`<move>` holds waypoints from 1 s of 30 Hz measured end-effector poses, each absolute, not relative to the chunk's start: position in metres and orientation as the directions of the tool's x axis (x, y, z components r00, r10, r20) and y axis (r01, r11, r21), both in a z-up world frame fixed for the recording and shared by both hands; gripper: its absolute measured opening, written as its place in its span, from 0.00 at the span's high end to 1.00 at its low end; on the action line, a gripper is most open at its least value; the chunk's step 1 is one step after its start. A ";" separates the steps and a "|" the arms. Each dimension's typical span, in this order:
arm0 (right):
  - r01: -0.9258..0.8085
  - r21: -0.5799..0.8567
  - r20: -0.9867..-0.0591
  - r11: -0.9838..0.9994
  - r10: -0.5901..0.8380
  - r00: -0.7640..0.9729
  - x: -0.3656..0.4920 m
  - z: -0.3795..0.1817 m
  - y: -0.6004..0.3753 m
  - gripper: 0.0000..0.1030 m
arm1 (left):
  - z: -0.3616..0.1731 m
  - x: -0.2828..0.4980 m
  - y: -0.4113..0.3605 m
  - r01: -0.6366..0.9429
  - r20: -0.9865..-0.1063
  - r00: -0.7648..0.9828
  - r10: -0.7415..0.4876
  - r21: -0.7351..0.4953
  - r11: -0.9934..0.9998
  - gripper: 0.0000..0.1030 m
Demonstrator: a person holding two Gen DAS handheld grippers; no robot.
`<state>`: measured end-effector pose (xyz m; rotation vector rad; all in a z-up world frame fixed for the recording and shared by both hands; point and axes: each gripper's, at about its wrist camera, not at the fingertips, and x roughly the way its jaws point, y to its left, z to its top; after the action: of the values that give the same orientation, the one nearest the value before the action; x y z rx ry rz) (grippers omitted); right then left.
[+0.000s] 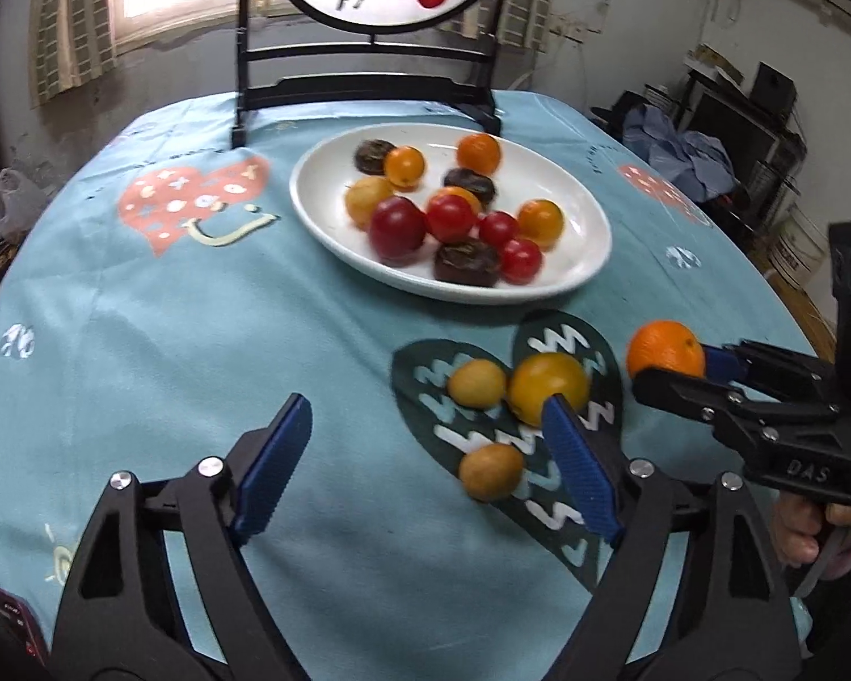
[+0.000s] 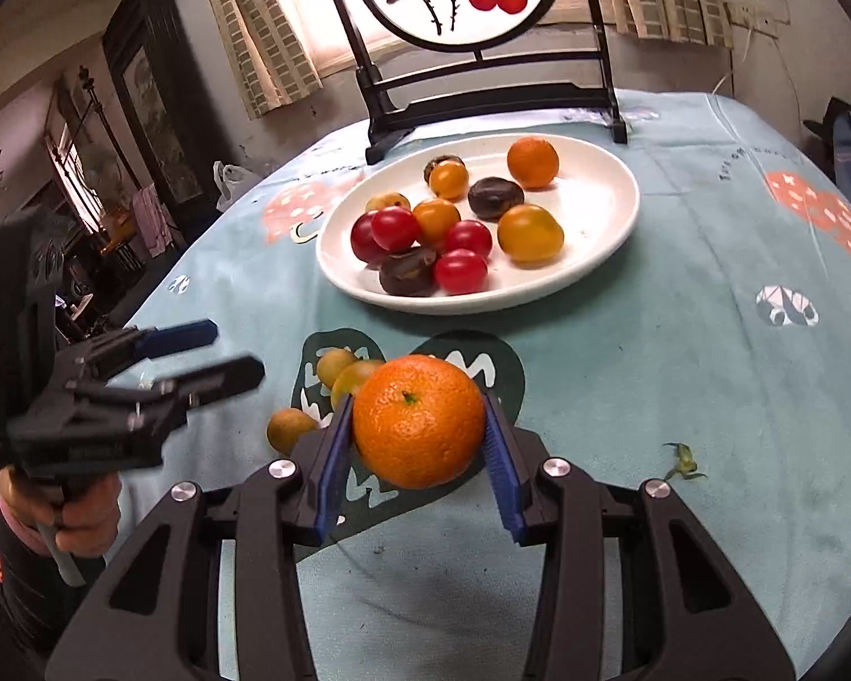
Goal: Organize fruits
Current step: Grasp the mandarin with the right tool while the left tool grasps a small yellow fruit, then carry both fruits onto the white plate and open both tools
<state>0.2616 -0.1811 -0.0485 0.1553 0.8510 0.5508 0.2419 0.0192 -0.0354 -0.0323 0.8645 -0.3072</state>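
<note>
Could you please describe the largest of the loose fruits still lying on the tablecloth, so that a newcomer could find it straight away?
Start at the white plate of mixed fruit, then come toward the camera to the dark heart print on the blue cloth. Three fruits lie there; the yellow-orange fruit is the round, glossy one nearest the plate, clearly bigger and brighter than its two dull tan neighbours.

3 fruits (image 1: 485,383) near plate (image 1: 323,210); right gripper (image 1: 672,366) w/ orange (image 1: 665,349).

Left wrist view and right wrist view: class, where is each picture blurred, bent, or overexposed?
Left wrist view: fruit on the white oval plate is motion-smeared, and the blue tablecloth's edge bows from fisheye. Right wrist view: the round orange mandarin is sharp, the left tongs blurred, the window blown out.
</note>
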 end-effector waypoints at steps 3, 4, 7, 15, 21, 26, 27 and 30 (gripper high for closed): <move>-0.408 0.334 -0.675 0.850 0.517 0.526 0.261 -0.050 -0.180 0.57 | -0.042 0.238 0.003 0.314 -0.759 0.578 -0.300 -0.132 0.940 0.31; -0.410 0.334 -0.675 0.849 0.519 0.525 0.261 -0.050 -0.180 0.57 | -0.045 0.237 -0.002 0.328 -0.767 0.569 -0.297 -0.119 0.937 0.36; -0.409 0.333 -0.674 0.849 0.518 0.526 0.260 -0.049 -0.181 0.57 | -0.053 0.237 -0.010 0.350 -0.787 0.543 -0.294 -0.106 0.931 0.48; -0.406 0.335 -0.677 0.850 0.517 0.525 0.259 -0.050 -0.181 0.57 | -0.062 0.239 -0.014 0.359 -0.810 0.516 -0.280 -0.092 0.929 0.56; -0.404 0.332 -0.677 0.852 0.514 0.527 0.259 -0.050 -0.182 0.57 | -0.068 0.240 -0.017 0.363 -0.823 0.508 -0.255 -0.064 0.930 0.65; -0.398 0.331 -0.677 0.856 0.509 0.532 0.259 -0.049 -0.183 0.57 | -0.067 0.240 -0.015 0.356 -0.823 0.512 -0.246 -0.057 0.933 0.72; -0.399 0.330 -0.676 0.856 0.509 0.533 0.259 -0.049 -0.183 0.57 | -0.067 0.239 -0.014 0.354 -0.823 0.510 -0.249 -0.063 0.933 0.72; -0.405 0.322 -0.673 0.856 0.508 0.538 0.257 -0.047 -0.182 0.57 | -0.065 0.238 -0.013 0.352 -0.820 0.515 -0.250 -0.064 0.934 0.72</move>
<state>0.2572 -0.1824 -0.0474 0.1334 0.8429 0.5449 0.2383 -0.0135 -0.0650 0.1152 0.9650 -0.3628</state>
